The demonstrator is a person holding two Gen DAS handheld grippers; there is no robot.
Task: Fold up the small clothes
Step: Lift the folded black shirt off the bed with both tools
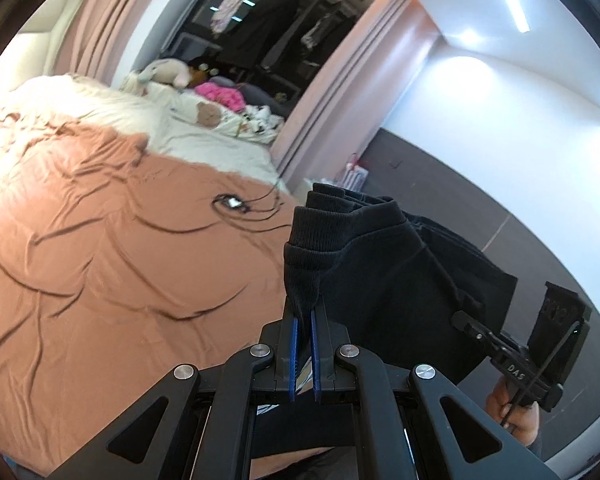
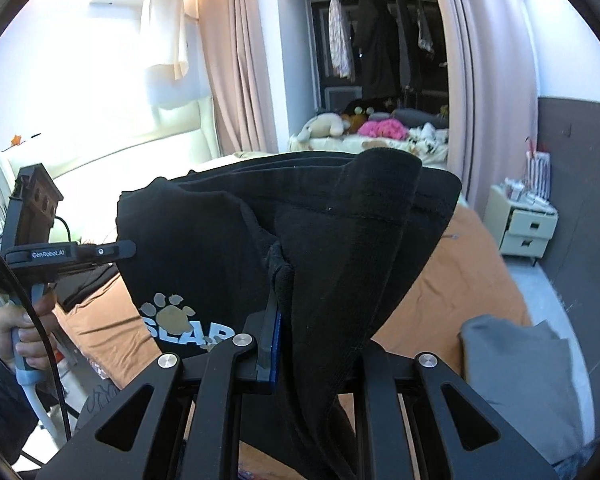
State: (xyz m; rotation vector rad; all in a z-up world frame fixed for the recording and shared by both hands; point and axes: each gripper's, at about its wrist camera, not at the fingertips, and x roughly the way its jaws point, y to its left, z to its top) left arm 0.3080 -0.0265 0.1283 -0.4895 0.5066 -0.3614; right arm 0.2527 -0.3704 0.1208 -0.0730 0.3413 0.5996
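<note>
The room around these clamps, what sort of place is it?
Most likely a home bedroom: a bed under an orange sheet, a white nightstand beside it, and clothes on a rail behind pink curtains.

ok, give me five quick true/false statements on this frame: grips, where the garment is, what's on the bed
1. Both grippers are shut on the black garment. True: the left gripper pinches a ribbed edge, and the right gripper clamps another part.
2. The garment lies flat on the bed. False: it hangs in the air between the two grippers, above the orange sheet.
3. The garment carries a paw print and pale lettering. True, seen from the right wrist.
4. A grey folded cloth lies on the bed to the right. True.
5. The sheet under the garment is blue. False: it is orange-brown with dark line drawing.
</note>
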